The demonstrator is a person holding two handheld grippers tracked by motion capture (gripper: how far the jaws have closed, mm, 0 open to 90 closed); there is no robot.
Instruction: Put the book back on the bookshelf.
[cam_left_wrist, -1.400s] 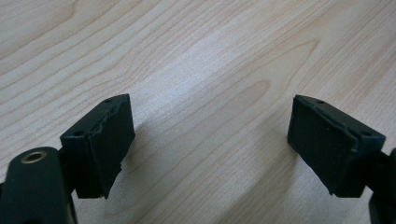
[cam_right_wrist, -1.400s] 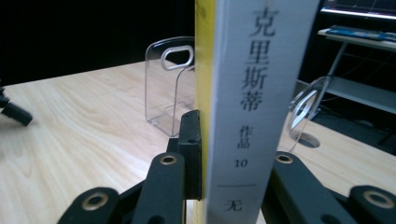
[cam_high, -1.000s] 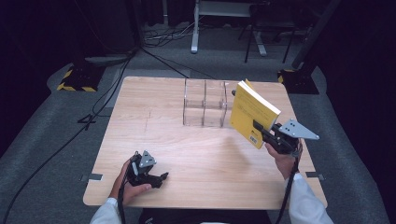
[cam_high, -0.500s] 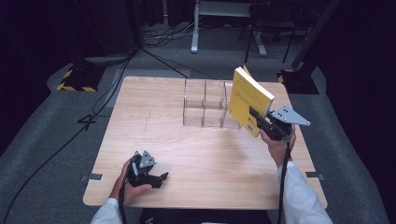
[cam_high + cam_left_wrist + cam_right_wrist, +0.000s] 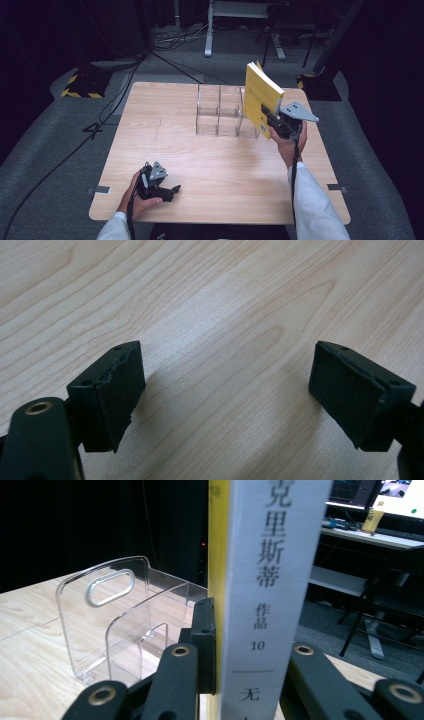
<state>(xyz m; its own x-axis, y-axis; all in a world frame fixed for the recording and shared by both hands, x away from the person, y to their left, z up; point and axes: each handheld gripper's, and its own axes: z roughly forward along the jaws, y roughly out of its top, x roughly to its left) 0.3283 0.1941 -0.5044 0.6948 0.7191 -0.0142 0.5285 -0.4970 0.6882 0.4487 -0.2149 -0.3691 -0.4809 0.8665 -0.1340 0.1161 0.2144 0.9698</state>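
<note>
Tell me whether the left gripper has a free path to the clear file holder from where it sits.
Probably yes. The left gripper rests open near the table's front edge, and only bare wood lies between it and the holder. The book in the right gripper is off to the holder's right, not in between.

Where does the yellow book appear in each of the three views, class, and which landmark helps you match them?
High view: the yellow book is held upright at right of centre by the right gripper, beside the clear organiser.
Left gripper view: open jaws over bare table.
Right gripper view: its white spine runs up the middle between the jaws.
Shared landmark: the clear organiser.
</note>
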